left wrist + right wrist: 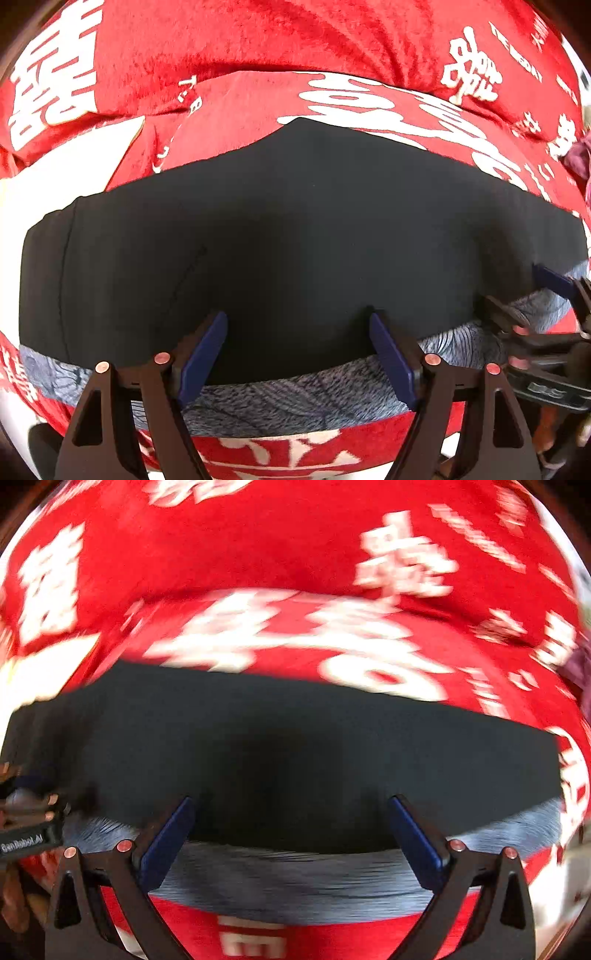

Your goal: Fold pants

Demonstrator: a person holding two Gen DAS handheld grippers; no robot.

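The black pants [295,229] lie folded into a wide flat band on a red bedspread with white characters; they also show in the right wrist view [295,746], which is blurred. A grey fuzzy layer [295,402] shows along their near edge. My left gripper [297,317] is open, its blue pads over the near edge of the pants, holding nothing. My right gripper [291,801] is open too, at the near edge further right; it shows at the right edge of the left wrist view [517,291].
The red bedspread [258,44] bulges up behind the pants. A white patch [74,166] lies at the far left. A dark purple cloth [580,155] sits at the far right edge.
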